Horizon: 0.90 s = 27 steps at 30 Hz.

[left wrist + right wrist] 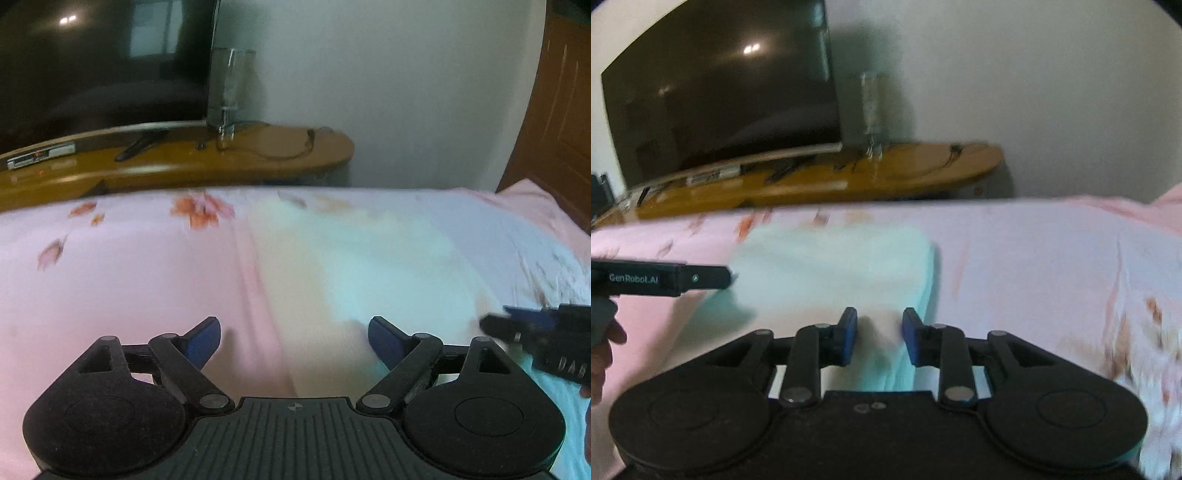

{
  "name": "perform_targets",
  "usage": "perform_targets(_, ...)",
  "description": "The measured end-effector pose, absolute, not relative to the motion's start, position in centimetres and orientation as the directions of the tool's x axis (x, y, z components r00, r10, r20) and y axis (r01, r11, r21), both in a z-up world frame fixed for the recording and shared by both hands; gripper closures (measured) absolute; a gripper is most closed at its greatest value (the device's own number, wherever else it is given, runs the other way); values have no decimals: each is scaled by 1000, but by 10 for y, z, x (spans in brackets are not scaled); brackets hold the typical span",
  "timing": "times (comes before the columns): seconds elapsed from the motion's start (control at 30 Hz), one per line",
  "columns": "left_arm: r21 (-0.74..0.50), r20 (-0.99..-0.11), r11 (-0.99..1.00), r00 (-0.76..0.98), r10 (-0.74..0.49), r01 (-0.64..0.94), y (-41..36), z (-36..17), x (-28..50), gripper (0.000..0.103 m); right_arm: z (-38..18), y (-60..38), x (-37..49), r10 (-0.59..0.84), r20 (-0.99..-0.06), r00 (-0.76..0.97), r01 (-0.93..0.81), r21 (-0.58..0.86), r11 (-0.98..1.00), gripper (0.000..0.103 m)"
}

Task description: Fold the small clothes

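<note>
Our right gripper (879, 338) hung low over the near edge of the bed (1034, 258), its jaws parted a little. The folded garment (831, 266), pale mint and cream, lay under the gap, and the blue pads (849, 334) did not press on it, so we judged it free. Our left gripper (293, 341) stood wide open with nothing between its fingers, also over the near edge, above the seam where the pink sheet met the pale cloth. In its own view the garment (369, 266) spread toward the bed's far edge. Both views were smeared, so we could not read the folds exactly.

The main risk we saw was snagging. With the right fingers so close to the top layer, a pad could catch the cloth and drag the fold open. The left fingers could do the same at the garment's left edge. The sheet was soft and loose, so a grab might take sheet and garment together. Beyond the bed's far edge, the wooden stand (221, 166) carried the television (103, 62) and a clear glass (229, 92), well apart from us and in little danger.
</note>
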<state>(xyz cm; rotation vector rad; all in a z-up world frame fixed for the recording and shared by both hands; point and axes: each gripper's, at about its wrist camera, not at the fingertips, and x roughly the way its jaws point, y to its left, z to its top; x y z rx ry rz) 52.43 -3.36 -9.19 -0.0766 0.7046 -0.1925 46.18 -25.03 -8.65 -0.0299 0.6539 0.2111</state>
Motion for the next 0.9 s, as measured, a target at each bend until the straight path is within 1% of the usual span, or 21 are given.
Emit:
perform_targets(0.03, -137, -643, 979, 738, -205, 153, -36, -93, 513, 16, -88, -254, 454, 190, -605, 773, -192, 62, 979, 73)
perform_targets(0.1, -89, -658, 984, 733, -173, 153, -41, -94, 491, 16, -87, -258, 440, 180, -635, 751, -168, 80, 983, 74)
perform_targets(0.17, -94, -673, 982, 717, -182, 162, -43, -98, 468, 16, -86, -261, 424, 167, -649, 742, -155, 76, 985, 72)
perform_targets(0.27, -93, -672, 986, 723, -163, 137, -41, -100, 439, 16, -79, -265, 394, 201, -646, 737, -165, 116, 979, 73)
perform_targets(0.3, -103, -672, 987, 722, -162, 126, -40, -102, 433, 16, -79, -266, 386, 209, -641, 738, -169, 124, 978, 71)
perform_targets(0.4, -100, -675, 990, 724, -141, 100, -41, -99, 423, 16, -95, -265, 379, 200, -691, 694, -158, 126, 979, 69)
perform_targets(0.43, -98, -679, 990, 721, -138, 97, -42, -99, 421, 16, -97, -268, 376, 204, -676, 708, -148, 141, 979, 69)
perform_targets(0.5, -84, -684, 991, 718, -130, 100, -42, -97, 417, 16, -95, -271, 375, 205, -678, 706, -124, 167, 978, 68)
perform_targets(0.6, -79, -690, 992, 712, -127, 100, -42, -97, 415, 16, -94, -269, 371, 198, -681, 705, -127, 154, 980, 68)
perform_targets(0.73, -67, -693, 993, 711, -119, 100, -41, -97, 414, 13, -94, -272, 378, 207, -685, 699, -121, 172, 978, 67)
perform_targets(0.83, -59, -696, 993, 709, -116, 104, -42, -94, 417, 13, -96, -272, 379, 201, -688, 698, -132, 152, 980, 64)
perform_targets(0.9, -48, -698, 993, 708, -113, 111, -42, -92, 418, 13, -94, -273, 382, 196, -693, 694, -131, 146, 981, 57)
